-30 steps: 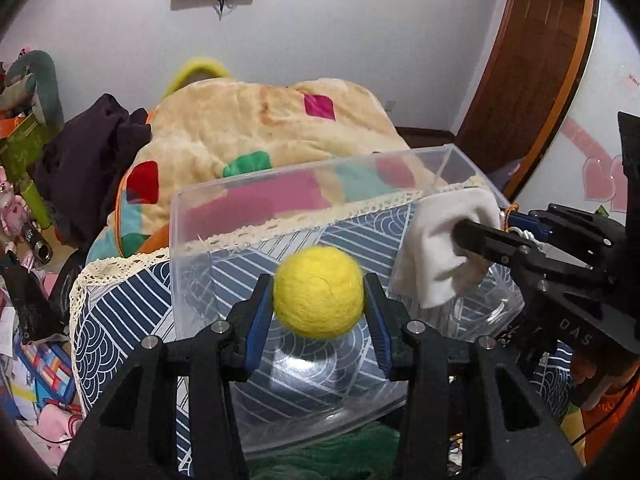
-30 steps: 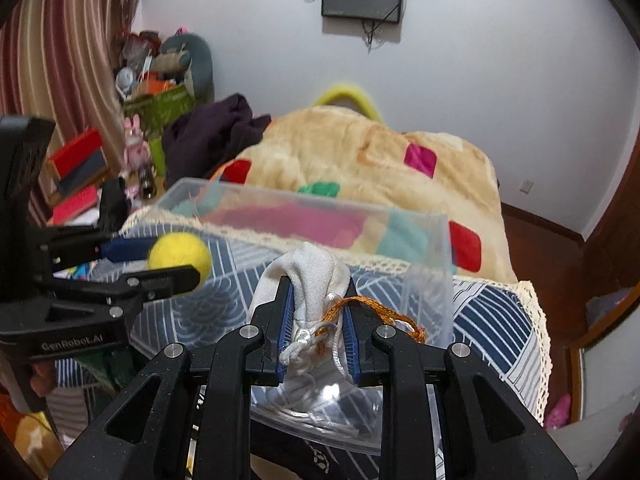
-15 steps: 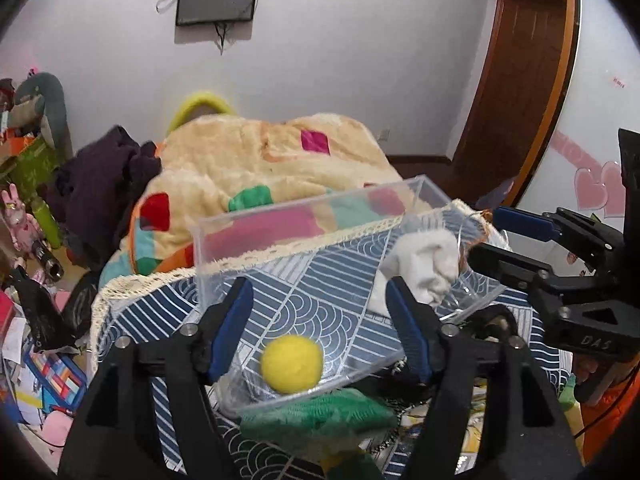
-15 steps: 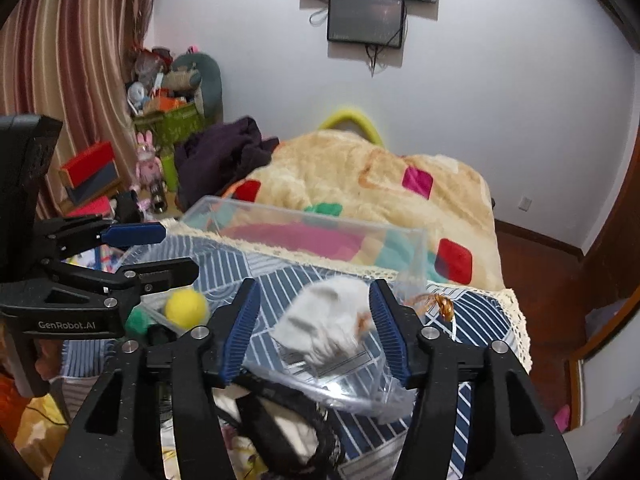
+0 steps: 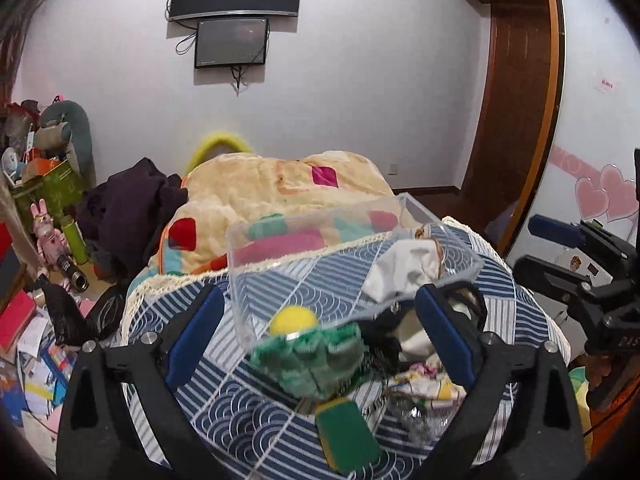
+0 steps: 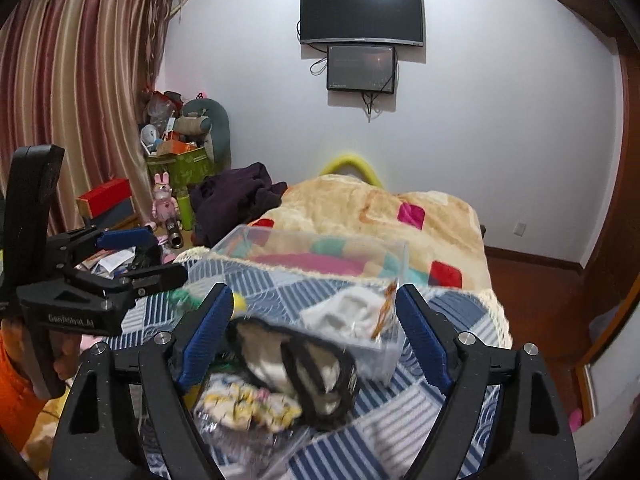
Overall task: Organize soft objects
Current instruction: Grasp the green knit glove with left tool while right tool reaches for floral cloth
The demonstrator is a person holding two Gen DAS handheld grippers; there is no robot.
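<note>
A clear plastic bin (image 5: 256,252) stands on a blue patterned cloth. Inside it lie a yellow felt ball (image 5: 294,319) at the near left and a white drawstring pouch (image 5: 404,268) at the right; the pouch also shows in the right wrist view (image 6: 348,312). My left gripper (image 5: 316,332) is open and empty, held back above the near side of the bin. My right gripper (image 6: 314,328) is open and empty, also drawn back. A green knitted piece (image 5: 316,356) and a black-rimmed white item (image 6: 296,356) lie in front of the bin.
A green-and-yellow sponge (image 5: 346,432) and a floral fabric (image 6: 244,404) lie on the cloth near me. A beige blanket (image 5: 280,188) covers the bed behind. Toys, boxes and papers (image 5: 36,320) crowd the floor at the left. A wooden door (image 5: 516,100) is at the right.
Both grippers opened and let go: the yellow ball and the white pouch dropped into the bin. Both grippers then pulled back and up, away from the bin.
</note>
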